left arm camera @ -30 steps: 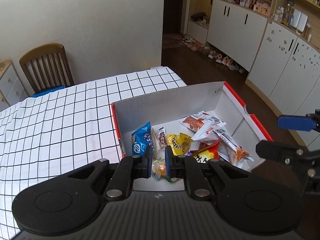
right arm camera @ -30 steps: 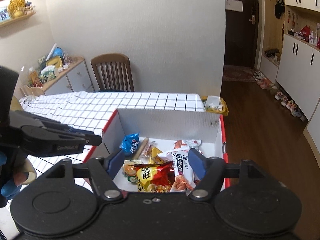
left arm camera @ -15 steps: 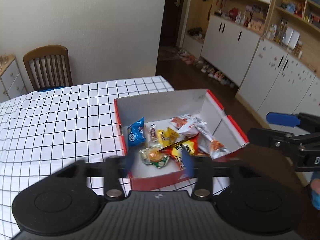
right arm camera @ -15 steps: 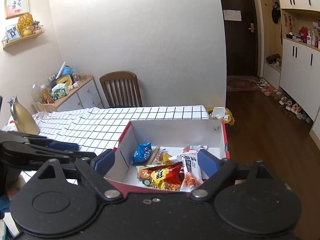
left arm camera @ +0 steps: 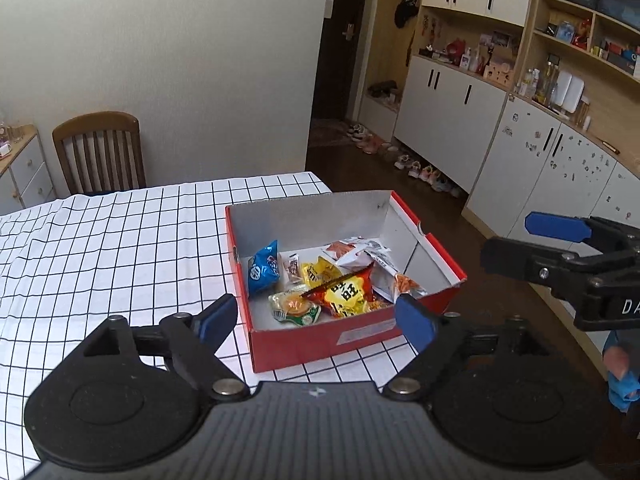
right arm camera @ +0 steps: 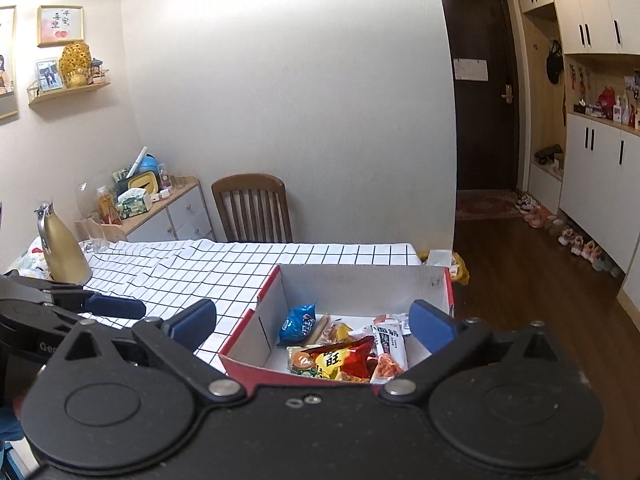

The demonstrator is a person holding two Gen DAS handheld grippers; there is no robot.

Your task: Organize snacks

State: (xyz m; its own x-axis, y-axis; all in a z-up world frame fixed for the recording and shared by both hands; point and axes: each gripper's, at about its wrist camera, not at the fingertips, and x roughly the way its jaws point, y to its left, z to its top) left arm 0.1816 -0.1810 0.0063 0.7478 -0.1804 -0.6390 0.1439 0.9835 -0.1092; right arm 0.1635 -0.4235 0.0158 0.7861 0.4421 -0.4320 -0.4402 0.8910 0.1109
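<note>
A red shoebox (left arm camera: 320, 344) with a white inside (right arm camera: 360, 280) sits at the table's right end. In it lie a blue packet (left arm camera: 262, 270), a yellow packet (left arm camera: 318, 272), a red-and-yellow bag (left arm camera: 348, 294), a green-and-orange packet (left arm camera: 294, 308) and a white packet (left arm camera: 384, 264). My left gripper (left arm camera: 316, 319) is open and empty, hanging above the box's near wall. My right gripper (right arm camera: 311, 321) is open and empty too, drawn back from the box on the near right. The right gripper (left arm camera: 532, 244) also shows beside the box in the left wrist view.
A checked cloth (left arm camera: 100, 248) covers the table, with a gold jug (right arm camera: 60, 248) at its far left. A wooden chair (right arm camera: 252, 208) and a sideboard (right arm camera: 160, 216) stand by the wall. White cabinets (left arm camera: 460, 120) and several shoes (left arm camera: 400, 156) line the floor to the right.
My left gripper opened and let go of the green-and-orange packet, which now lies in the box. Both grippers rose and drew back from the box; the right stayed open.
</note>
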